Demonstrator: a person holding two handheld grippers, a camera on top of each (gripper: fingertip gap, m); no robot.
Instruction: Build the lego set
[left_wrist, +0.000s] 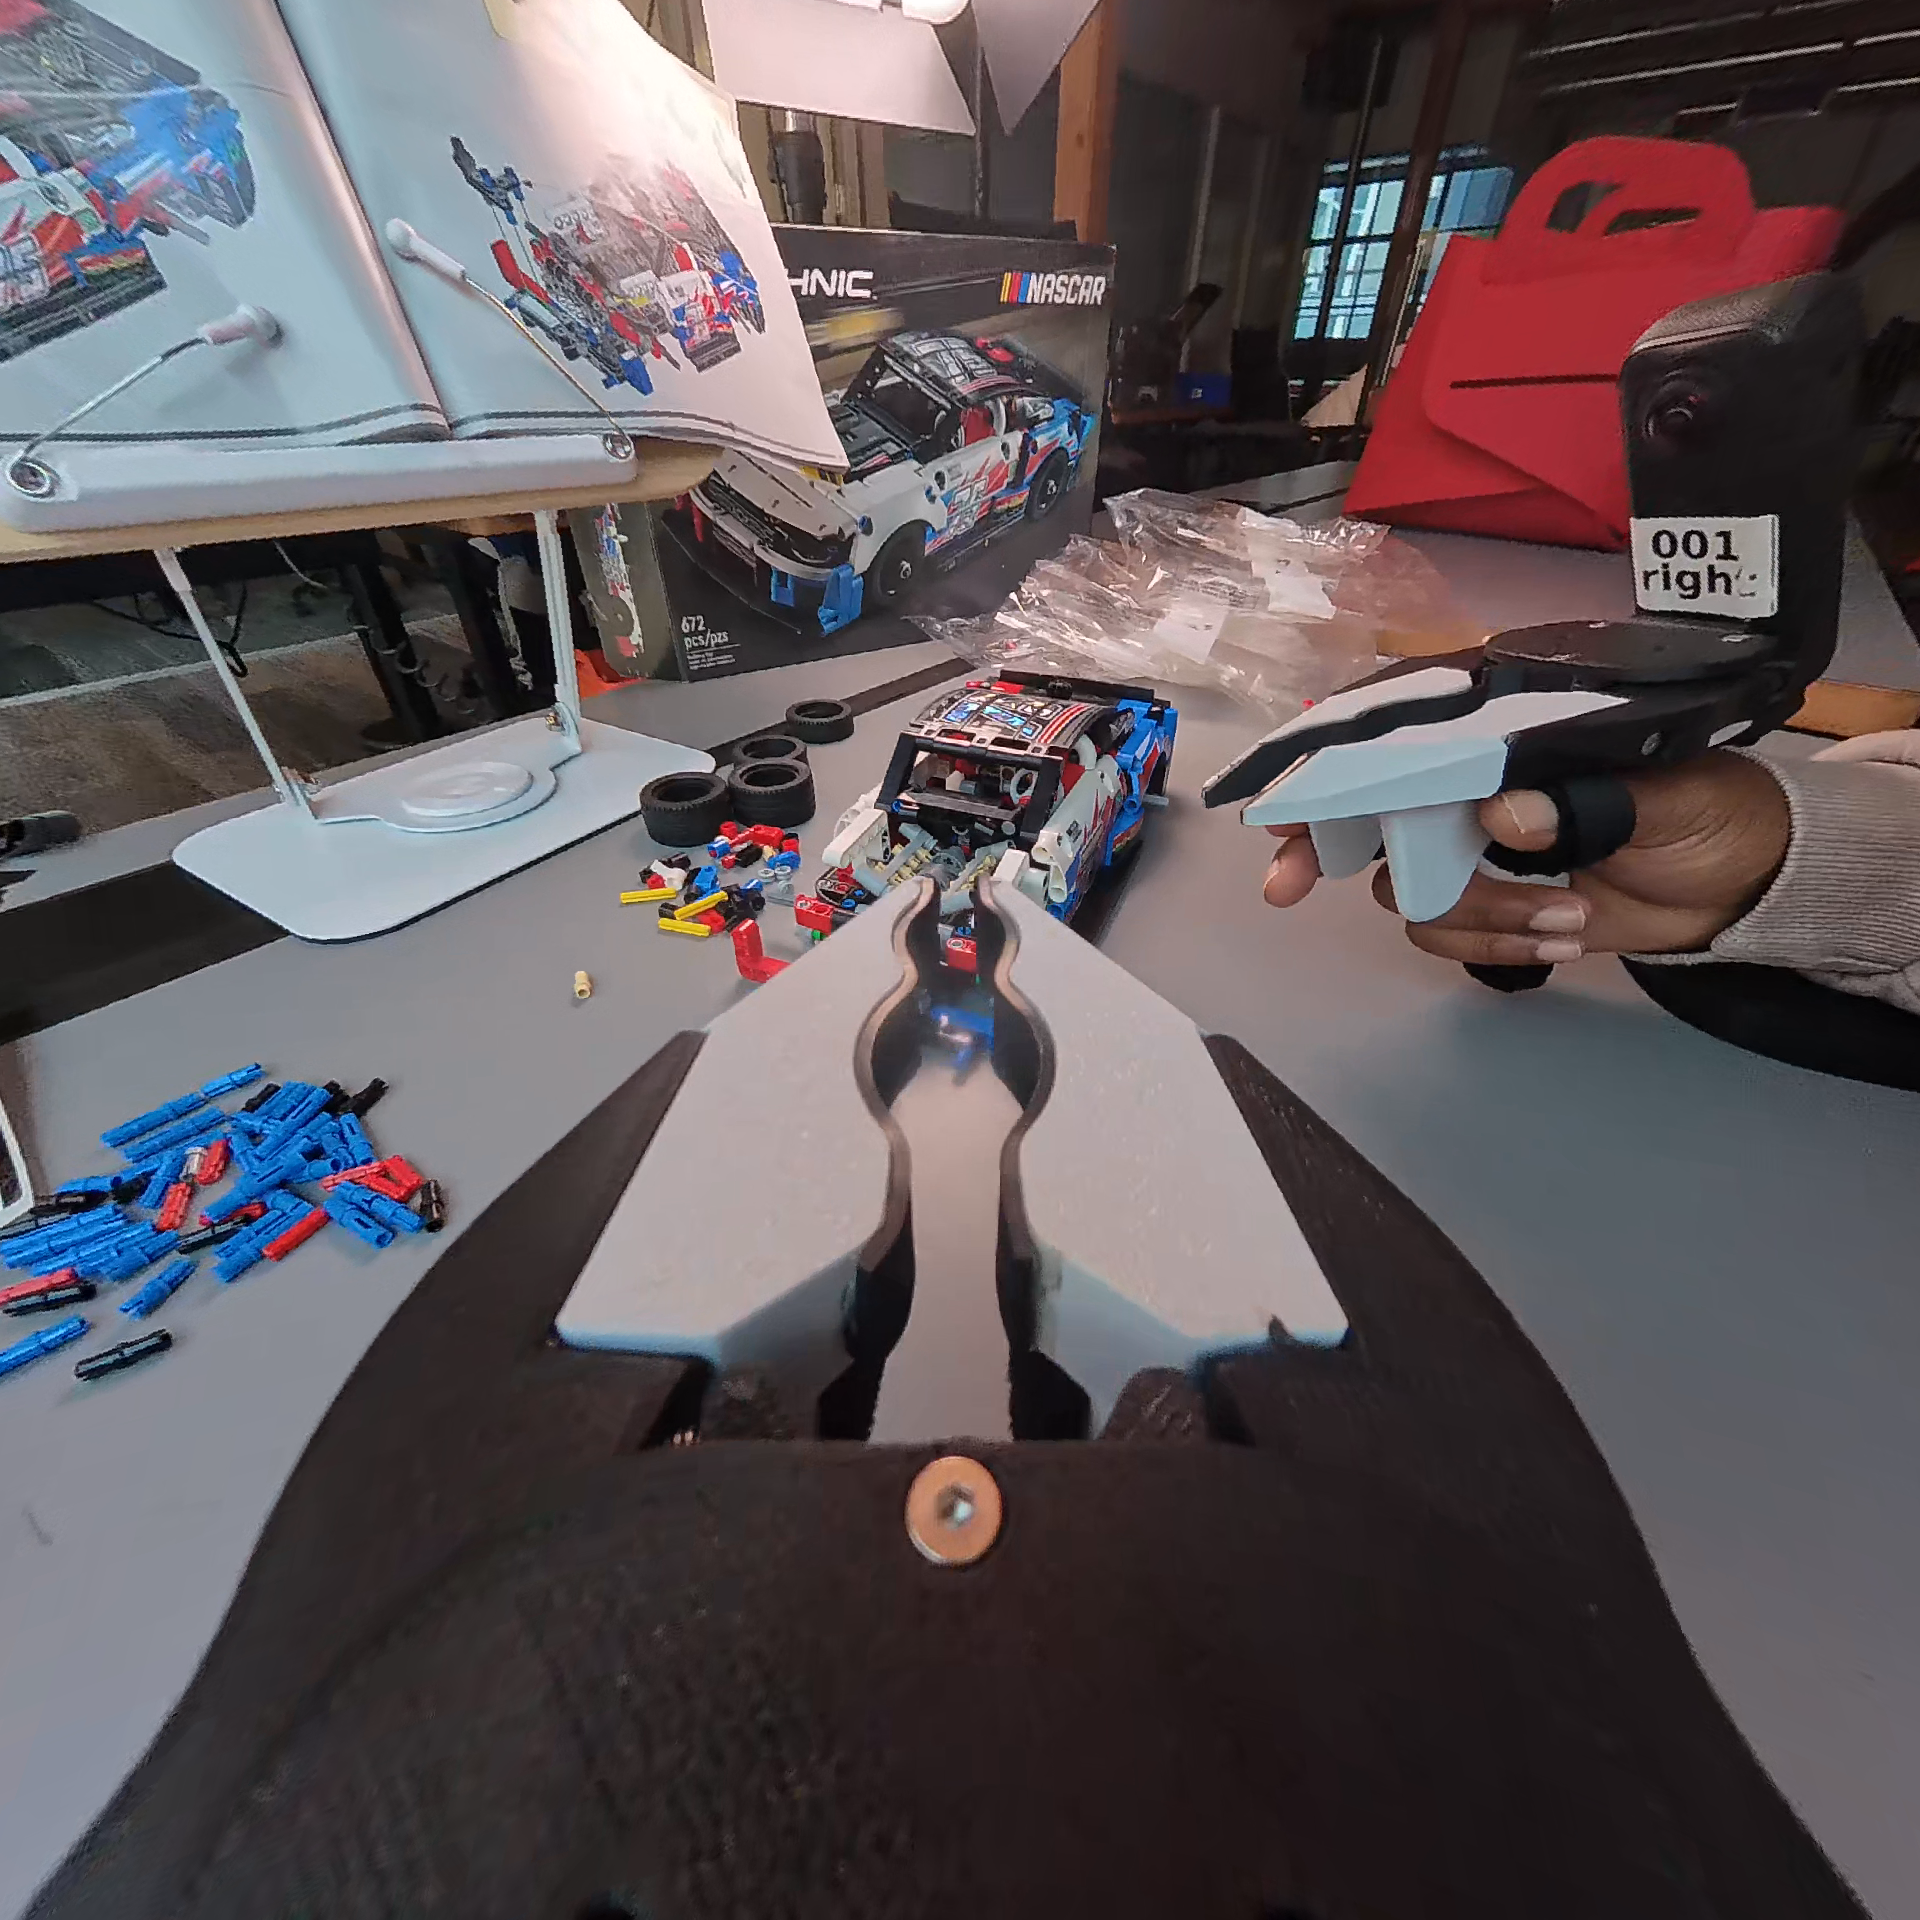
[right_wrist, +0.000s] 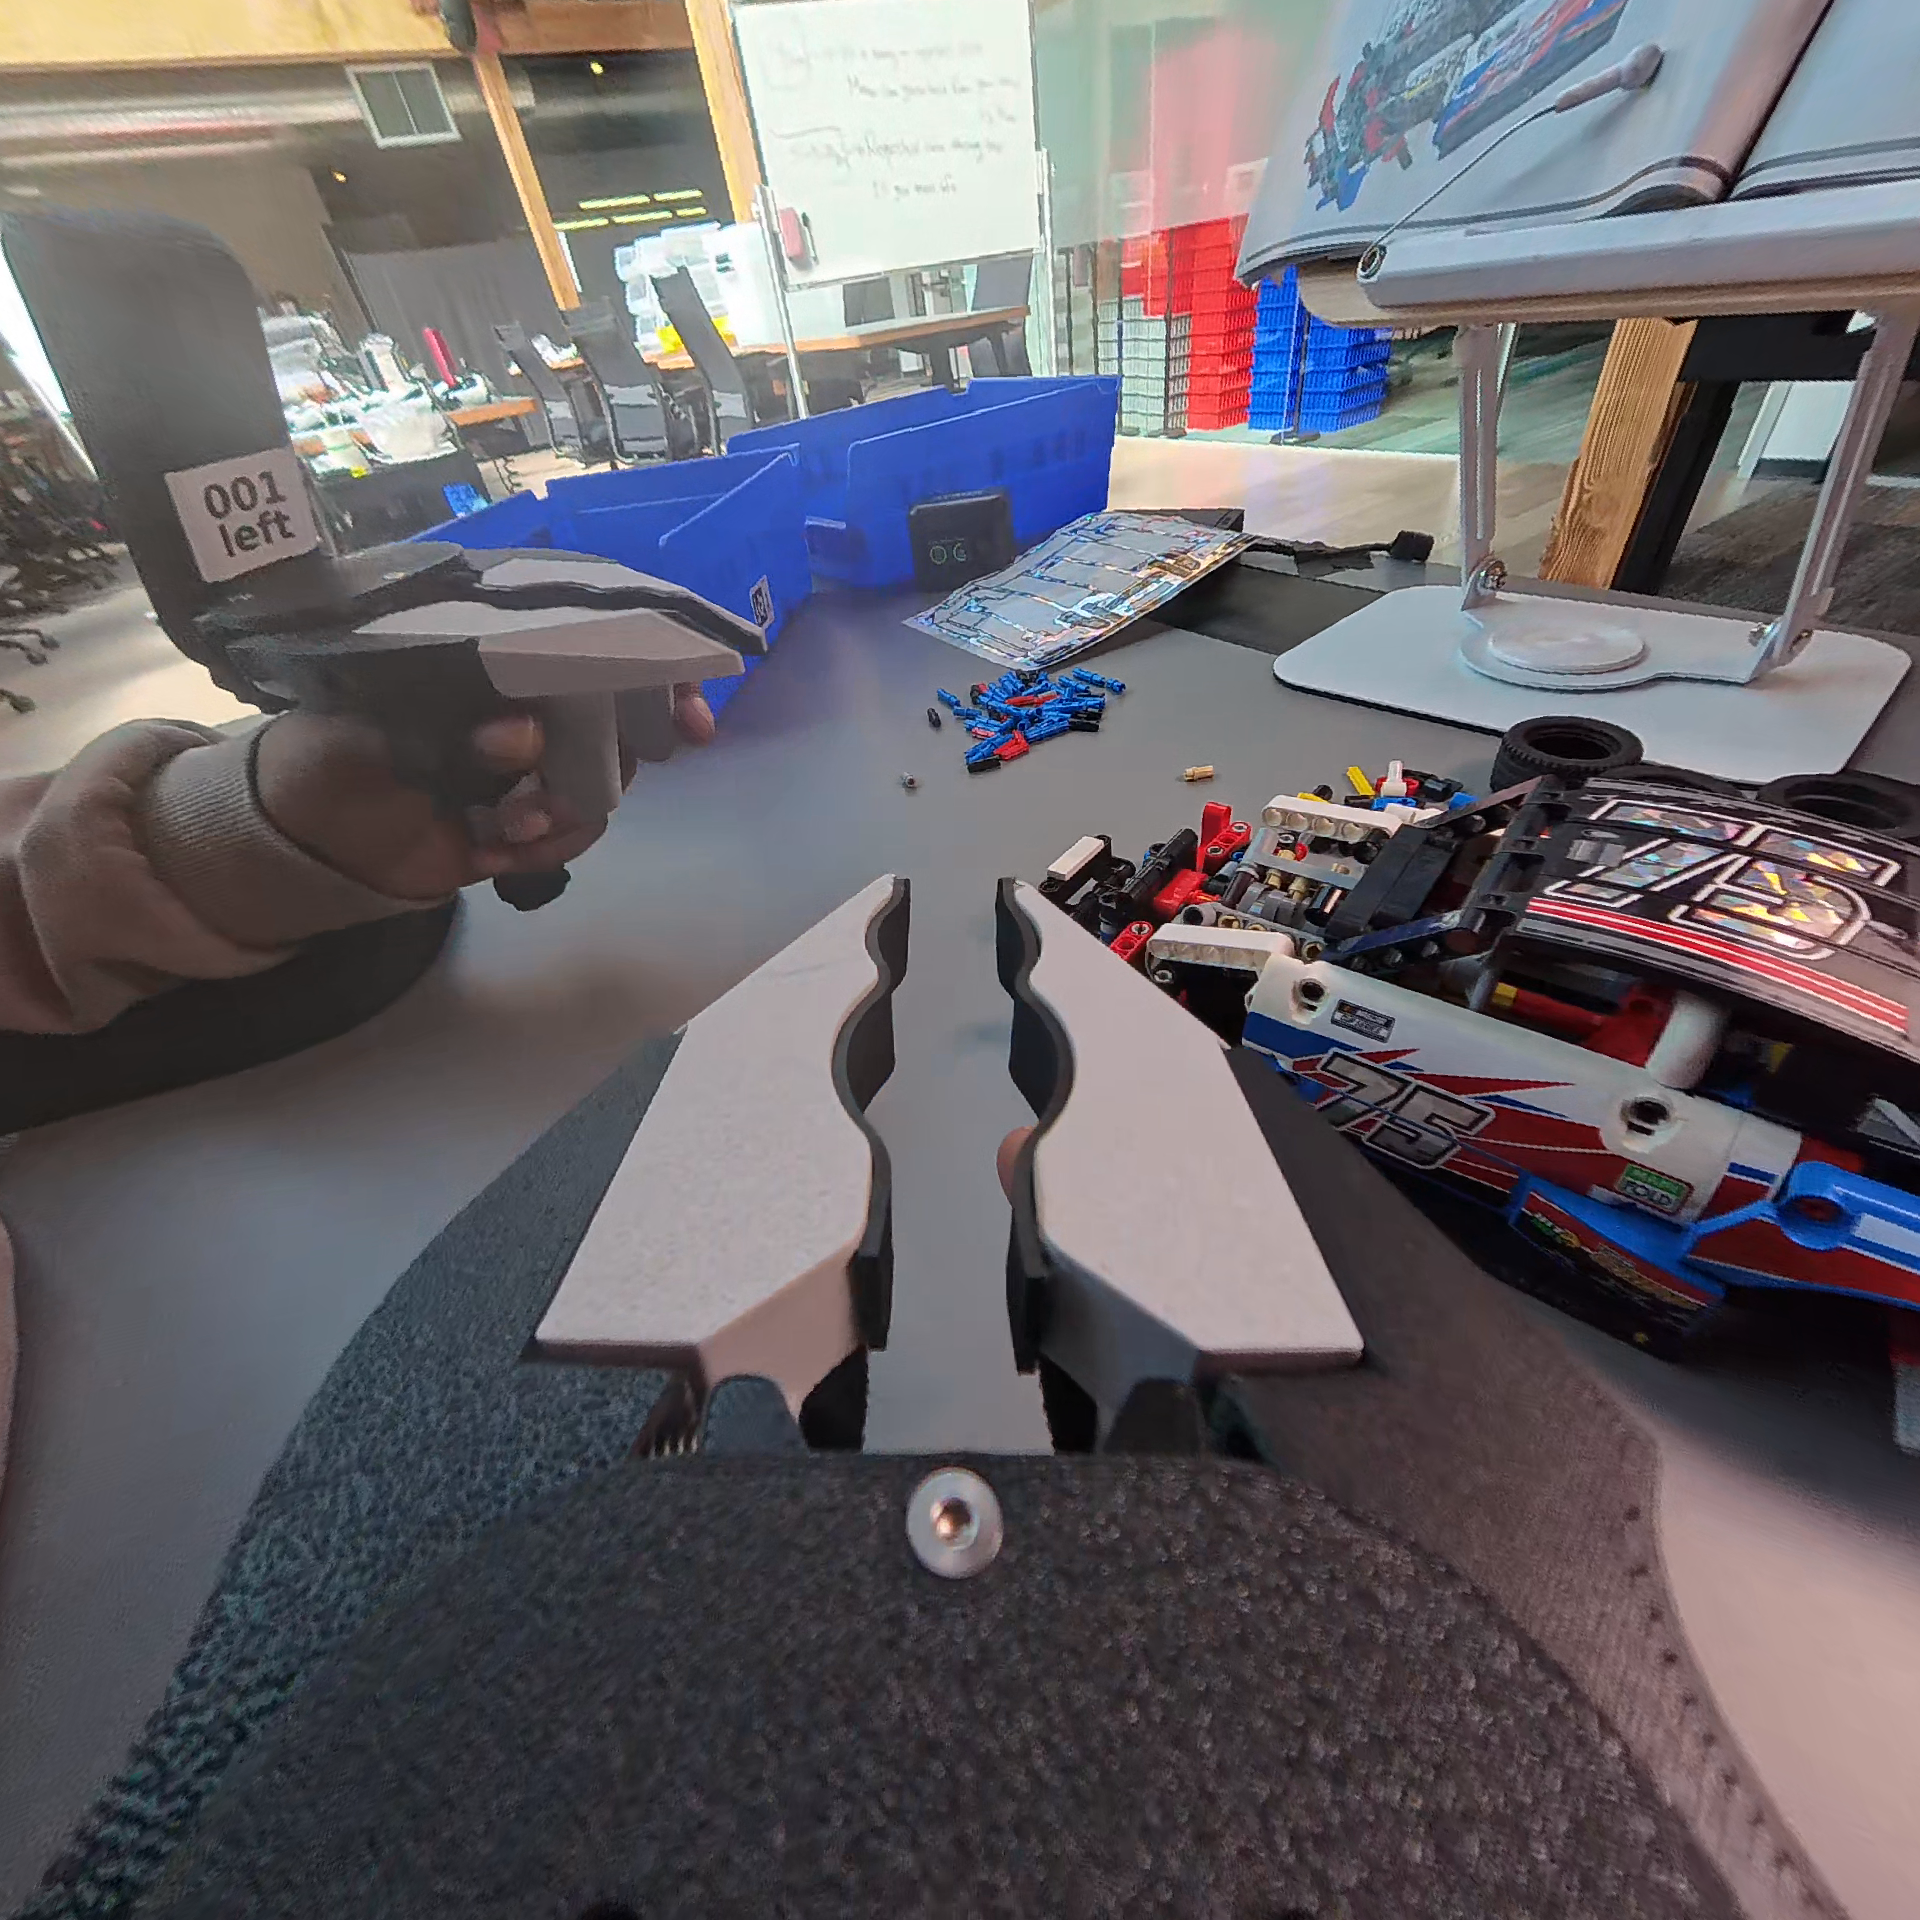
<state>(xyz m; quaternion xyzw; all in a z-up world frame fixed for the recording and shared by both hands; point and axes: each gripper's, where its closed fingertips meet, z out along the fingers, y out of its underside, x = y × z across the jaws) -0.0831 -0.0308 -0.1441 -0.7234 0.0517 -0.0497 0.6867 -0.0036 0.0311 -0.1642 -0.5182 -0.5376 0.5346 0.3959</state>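
The partly built lego race car (left_wrist: 1023, 790) stands on the grey table, nose toward my left gripper; it also shows at the right of the right wrist view (right_wrist: 1558, 997). My left gripper (left_wrist: 956, 896) hovers just in front of the car's open engine bay, its jaws closed to a thin slit with nothing seen between them. It shows from the side in the right wrist view (right_wrist: 748, 639). My right gripper (right_wrist: 953, 891) is open and empty, above bare table left of the car's nose. It also shows in the left wrist view (left_wrist: 1231, 805), to the right of the car.
Several black tyres (left_wrist: 727, 795) and a small pile of mixed parts (left_wrist: 717, 888) lie left of the car. A heap of blue and red pins (left_wrist: 229, 1174) lies nearer left. An instruction book on a white stand (left_wrist: 416, 312), the set's box (left_wrist: 935, 436), plastic bags (left_wrist: 1195, 592), blue bins (right_wrist: 831, 499) and a sticker sheet (right_wrist: 1081, 587) surround the table. Some 11 cm of space lies between my two pairs of fingers.
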